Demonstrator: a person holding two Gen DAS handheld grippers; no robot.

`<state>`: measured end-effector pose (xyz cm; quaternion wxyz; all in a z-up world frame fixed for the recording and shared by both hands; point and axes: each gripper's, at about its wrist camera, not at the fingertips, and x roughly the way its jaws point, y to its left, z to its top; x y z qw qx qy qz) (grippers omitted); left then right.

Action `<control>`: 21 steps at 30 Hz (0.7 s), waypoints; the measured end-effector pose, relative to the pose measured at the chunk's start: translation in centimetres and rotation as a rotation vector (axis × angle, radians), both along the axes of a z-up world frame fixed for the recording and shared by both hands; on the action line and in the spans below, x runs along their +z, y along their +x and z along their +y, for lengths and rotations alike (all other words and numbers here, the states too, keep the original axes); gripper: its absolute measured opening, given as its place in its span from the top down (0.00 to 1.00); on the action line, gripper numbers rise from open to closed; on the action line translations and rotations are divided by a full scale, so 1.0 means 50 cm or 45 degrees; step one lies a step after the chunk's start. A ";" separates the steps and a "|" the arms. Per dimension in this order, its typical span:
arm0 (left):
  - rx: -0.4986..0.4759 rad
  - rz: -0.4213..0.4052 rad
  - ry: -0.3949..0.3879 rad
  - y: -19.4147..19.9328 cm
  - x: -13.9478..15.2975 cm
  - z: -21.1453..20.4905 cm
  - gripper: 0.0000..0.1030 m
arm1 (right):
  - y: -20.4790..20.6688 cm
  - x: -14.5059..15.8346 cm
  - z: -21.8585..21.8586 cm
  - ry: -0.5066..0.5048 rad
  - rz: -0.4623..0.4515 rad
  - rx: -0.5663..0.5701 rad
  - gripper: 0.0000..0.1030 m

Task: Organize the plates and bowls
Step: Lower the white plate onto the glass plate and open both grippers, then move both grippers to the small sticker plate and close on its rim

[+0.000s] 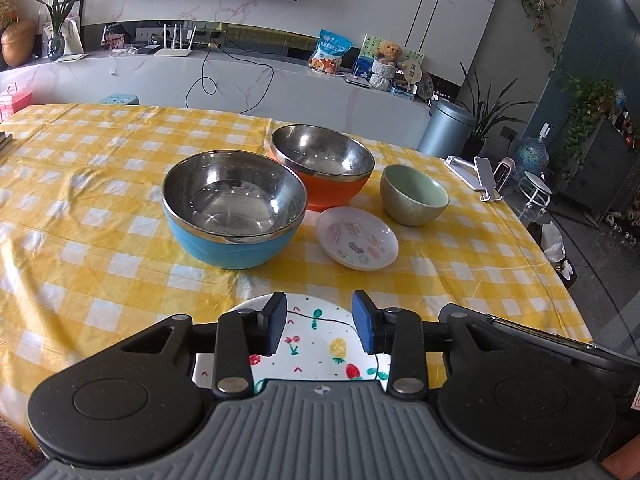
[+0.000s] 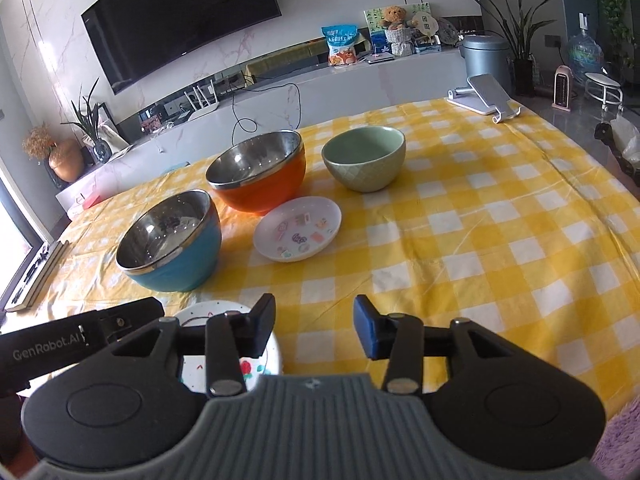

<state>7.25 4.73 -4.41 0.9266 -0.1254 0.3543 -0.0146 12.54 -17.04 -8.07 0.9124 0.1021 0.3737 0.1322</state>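
A blue steel-lined bowl (image 1: pixel 234 210) (image 2: pixel 172 240), an orange steel-lined bowl (image 1: pixel 322 168) (image 2: pixel 258 172), a green ceramic bowl (image 1: pixel 414 194) (image 2: pixel 364 158) and a small white patterned plate (image 1: pixel 357 237) (image 2: pixel 298 228) sit together on the yellow checked tablecloth (image 1: pixel 100 220) (image 2: pixel 500 220). A larger white fruit-print plate (image 1: pixel 320 344) (image 2: pixel 264 360) lies at the near edge. My left gripper (image 1: pixel 320 322) is open and empty, hovering over this plate. My right gripper (image 2: pixel 314 326) is open and empty, just right of it. The left gripper's body (image 2: pixel 80 340) shows in the right wrist view.
A white phone stand (image 1: pixel 478 172) (image 2: pixel 488 98) sits at the table's far right corner. A flat object (image 2: pixel 36 276) lies at the left edge. Behind the table are a TV counter (image 1: pixel 240 76), a grey bin (image 1: pixel 446 128) and plants.
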 end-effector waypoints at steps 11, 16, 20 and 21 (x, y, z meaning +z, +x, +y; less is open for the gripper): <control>0.081 0.036 -0.164 0.107 -0.036 -0.024 0.53 | 0.121 -0.024 -0.032 0.068 0.035 -0.014 0.59; 0.174 0.048 -0.225 0.143 -0.060 -0.028 0.55 | 0.178 -0.049 -0.031 0.138 0.062 -0.010 0.77; 0.226 0.056 -0.223 0.167 -0.076 -0.029 0.61 | 0.206 -0.070 -0.025 0.183 0.074 -0.014 0.85; 0.233 0.061 -0.219 0.173 -0.081 -0.029 0.63 | 0.212 -0.076 -0.023 0.191 0.081 -0.015 0.85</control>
